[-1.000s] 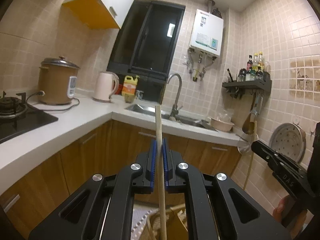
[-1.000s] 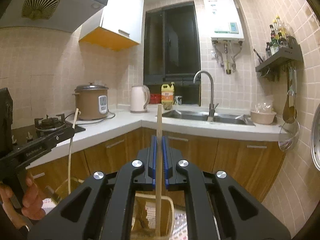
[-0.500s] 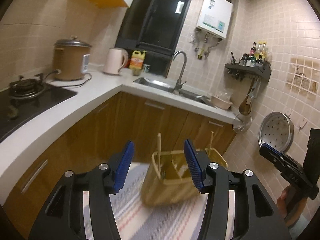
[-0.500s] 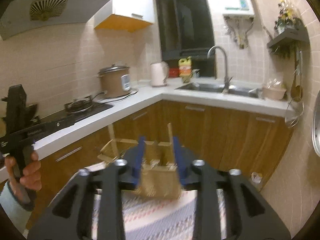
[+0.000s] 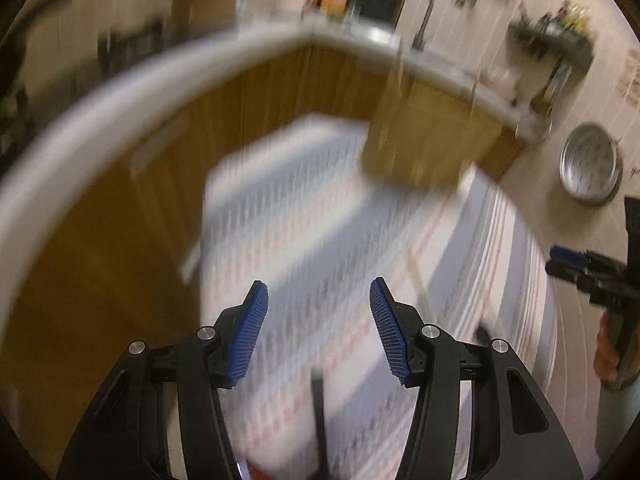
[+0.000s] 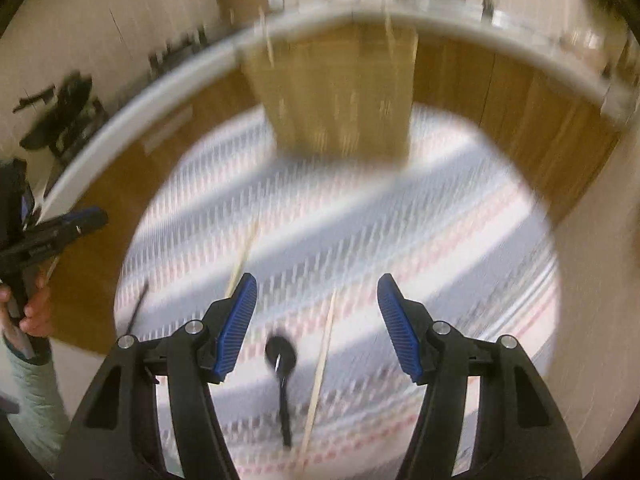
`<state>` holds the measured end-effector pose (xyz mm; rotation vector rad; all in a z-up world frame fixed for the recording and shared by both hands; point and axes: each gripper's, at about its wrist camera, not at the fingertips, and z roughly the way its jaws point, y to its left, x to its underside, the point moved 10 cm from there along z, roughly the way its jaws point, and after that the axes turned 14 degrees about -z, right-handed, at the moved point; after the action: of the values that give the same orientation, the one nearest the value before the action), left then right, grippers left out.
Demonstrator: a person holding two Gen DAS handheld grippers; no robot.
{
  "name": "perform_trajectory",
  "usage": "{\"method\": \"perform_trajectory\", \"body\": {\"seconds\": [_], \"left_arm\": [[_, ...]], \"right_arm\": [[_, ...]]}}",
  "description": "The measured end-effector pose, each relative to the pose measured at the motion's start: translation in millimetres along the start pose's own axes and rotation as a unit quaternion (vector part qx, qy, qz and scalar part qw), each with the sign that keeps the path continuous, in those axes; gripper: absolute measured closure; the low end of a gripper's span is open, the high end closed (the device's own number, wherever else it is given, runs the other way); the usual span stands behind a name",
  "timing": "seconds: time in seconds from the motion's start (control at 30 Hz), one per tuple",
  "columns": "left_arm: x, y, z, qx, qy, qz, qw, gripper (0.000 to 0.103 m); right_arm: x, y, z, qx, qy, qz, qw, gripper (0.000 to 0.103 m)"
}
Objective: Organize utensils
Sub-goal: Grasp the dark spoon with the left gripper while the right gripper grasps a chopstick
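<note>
Black spoon [image 6: 282, 376] lies lengthwise, bowl pointing toward basket [image 6: 340, 92].

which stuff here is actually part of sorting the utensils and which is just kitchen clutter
Part of the job:
- black plastic spoon on the striped mat
- thin wooden chopstick beside it
- tan woven basket holding sticks
- open left gripper
- open right gripper

Just lying about:
- round metal steamer tray on the wall
- sink tap
</note>
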<state>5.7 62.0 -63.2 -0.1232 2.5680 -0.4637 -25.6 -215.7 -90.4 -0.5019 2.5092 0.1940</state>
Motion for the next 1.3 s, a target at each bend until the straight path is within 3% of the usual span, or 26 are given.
{"method": "perform_trajectory", "body": {"seconds": [0.13, 0.3, 0.37, 0.47, 0.63, 0.83, 0.97, 1.0, 1.17, 1.3], "left_arm": [[44, 23, 32, -0.002, 0.085, -0.019, 0.9962, 0.054], [77, 26, 49, 0.007, 0.138, -0.021, 0.9901, 0.06], [84, 22, 51, -0.011, 0.134, -0.007, 0.9909, 0.061], [87, 16, 53, -0.031, 0.13, 0.012, 0.9909, 0.062], [87, 7, 54, -0.062, 0.121, 0.044, 0.9897, 0.074], [85, 7, 55, -0.063, 0.115, 0.041, 0.9905, 0.077], [86, 9, 54, -0.063, 0.114, 0.043, 0.9906, 0.076], [87, 7, 55, -0.059, 0.113, 0.042, 0.991, 0.069], [93, -6, 60, -0.083, 0.091, 0.075, 0.9895, 0.068], [92, -1, 58, -0.112, 0.076, 0.089, 0.9868, 0.087]], "right_arm": [[40, 2, 34, -0.04, 0.071, 0.038, 0.996, 0.047], [56, 4, 47, -0.037, 0.091, 0.044, 0.994, 0.051], [58, 8, 50, -0.034, 0.094, 0.04, 0.994, 0.052], [56, 12, 54, -0.027, 0.101, 0.03, 0.994, 0.061], [43, 11, 67, -0.037, 0.122, 0.04, 0.991, 0.066], [41, 12, 88, -0.032, 0.151, 0.035, 0.987, 0.07], [41, 21, 90, -0.032, 0.155, 0.024, 0.987, 0.071], [41, 22, 92, -0.026, 0.157, 0.022, 0.987, 0.071], [40, 25, 98, 0.035, 0.174, -0.014, 0.984, 0.087], [38, 28, 101, 0.047, 0.174, -0.025, 0.983, 0.094]]}}
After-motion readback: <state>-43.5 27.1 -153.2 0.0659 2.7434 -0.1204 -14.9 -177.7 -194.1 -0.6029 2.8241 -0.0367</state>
